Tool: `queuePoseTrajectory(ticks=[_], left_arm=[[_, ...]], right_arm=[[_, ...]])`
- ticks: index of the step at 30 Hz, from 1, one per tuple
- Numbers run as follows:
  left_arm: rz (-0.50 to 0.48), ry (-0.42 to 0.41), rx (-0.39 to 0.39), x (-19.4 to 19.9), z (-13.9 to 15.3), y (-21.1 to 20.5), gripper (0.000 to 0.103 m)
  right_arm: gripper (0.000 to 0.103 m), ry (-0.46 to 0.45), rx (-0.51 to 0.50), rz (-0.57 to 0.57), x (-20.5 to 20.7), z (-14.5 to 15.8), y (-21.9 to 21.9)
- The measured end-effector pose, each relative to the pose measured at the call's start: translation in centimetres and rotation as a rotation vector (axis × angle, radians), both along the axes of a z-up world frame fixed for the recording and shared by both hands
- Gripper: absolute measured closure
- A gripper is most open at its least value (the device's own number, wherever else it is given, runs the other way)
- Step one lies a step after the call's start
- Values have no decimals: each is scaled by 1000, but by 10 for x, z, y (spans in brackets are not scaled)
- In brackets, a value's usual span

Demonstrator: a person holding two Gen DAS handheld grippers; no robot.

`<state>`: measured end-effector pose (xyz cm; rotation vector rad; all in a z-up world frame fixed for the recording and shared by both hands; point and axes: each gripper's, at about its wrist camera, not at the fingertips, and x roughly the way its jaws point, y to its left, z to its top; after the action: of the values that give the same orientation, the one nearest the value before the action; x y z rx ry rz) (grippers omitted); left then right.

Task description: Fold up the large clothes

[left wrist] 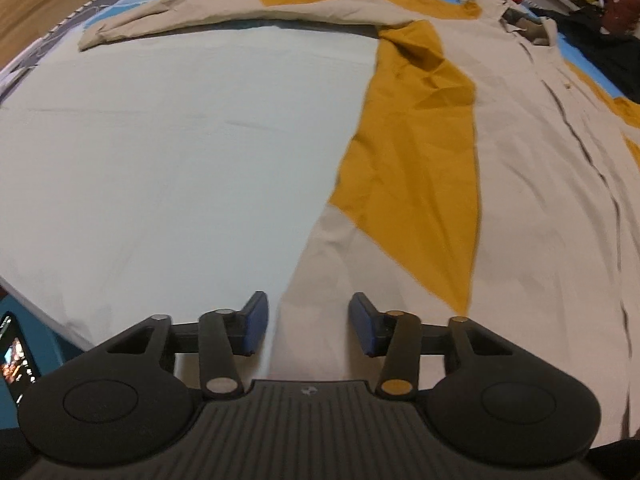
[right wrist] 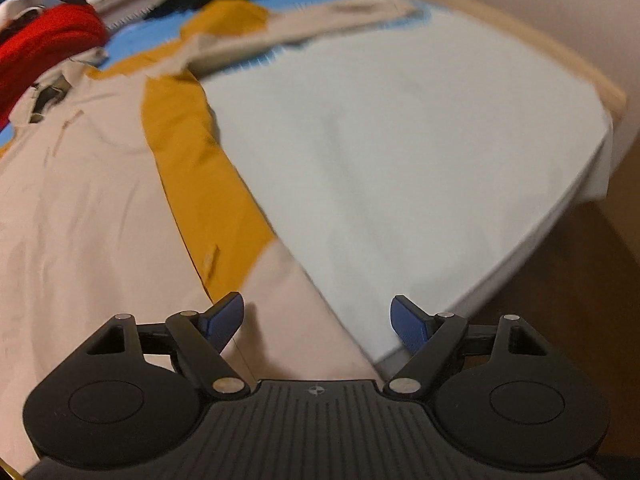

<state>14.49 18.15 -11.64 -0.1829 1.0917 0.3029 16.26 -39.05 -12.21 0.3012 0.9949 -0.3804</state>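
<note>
The left gripper (left wrist: 308, 322) jaws stand apart over the shirt's (left wrist: 532, 184) lower side edge, gripping nothing. The right gripper (right wrist: 318, 322) jaws are wider apart, straddling the opposite edge. The beige-and-mustard shirt lies flat, sleeves outspread, on the pale sheet (left wrist: 180, 140) of the bed.

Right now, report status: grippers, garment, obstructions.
Left hand-held gripper open over the coat's bottom corner. Right hand-held gripper open at the opposite corner. Coat flat, sleeves spread, unfolded. Nothing in the way.
</note>
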Motion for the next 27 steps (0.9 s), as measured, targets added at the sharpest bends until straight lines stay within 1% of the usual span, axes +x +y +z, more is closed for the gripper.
queuePoseTrajectory(ticks=[1,2,3,4,5,6,7,10,12,13,15,17,18,19,20,21,23,24,25,26,27], left_arm=[[0,0,4,0,0,0,67],[-5,-3,-1,-2,1,1,86],[-10,-4,-11,-2,2,1,92],[-11,-9,-21,-5,5,1,98],[-10,-21,-33,-6,9,1,101],[-10,-38,-43,-8,14,0,101],[-11,-59,-49,-11,21,-1,102],[-35,-113,-83,-24,40,-5,102],[-61,-105,-68,-29,45,-9,102],[-62,-85,-56,-31,44,-9,102],[-41,-40,-55,-30,38,-6,102],[-37,-2,-43,-27,32,-5,101],[-46,17,-28,-24,30,-7,98],[-50,19,1,-23,30,-10,94],[-56,-4,32,-24,35,-14,93],[-73,-41,55,-25,41,-19,90],[-126,-106,65,-24,51,-28,69],[-152,-125,55,-23,52,-33,66],[-167,-118,28,-21,48,-34,63],[-171,-72,-23,-16,39,-34,60],[-163,-10,-58,-15,28,-35,59]], right_arm=[[29,3,8,10,1,-1,1],[38,0,11,20,0,-1,2],[54,-4,15,37,0,0,5],[63,-9,6,49,1,2,7],[89,-15,-7,56,1,4,9],[98,-27,-8,59,1,7,9],[99,-49,-4,57,-2,12,8],[101,-120,-26,38,-11,29,8],[102,-142,-41,25,-16,35,5],[102,-138,-55,19,-18,36,5],[103,-102,-87,4,-16,33,5],[103,-56,-89,-13,-12,27,2],[103,-35,-96,-19,-11,25,3],[103,-17,-116,-25,-10,24,5],[102,-11,-146,-38,-10,25,7],[101,-28,-165,-49,-10,26,8],[100,-104,-176,-58,-16,36,11],[95,-134,-170,-49,-16,39,13],[91,-169,-152,-29,-16,41,14],[80,-184,-130,-7,-15,41,17],[64,-182,-96,17,-13,38,20]])
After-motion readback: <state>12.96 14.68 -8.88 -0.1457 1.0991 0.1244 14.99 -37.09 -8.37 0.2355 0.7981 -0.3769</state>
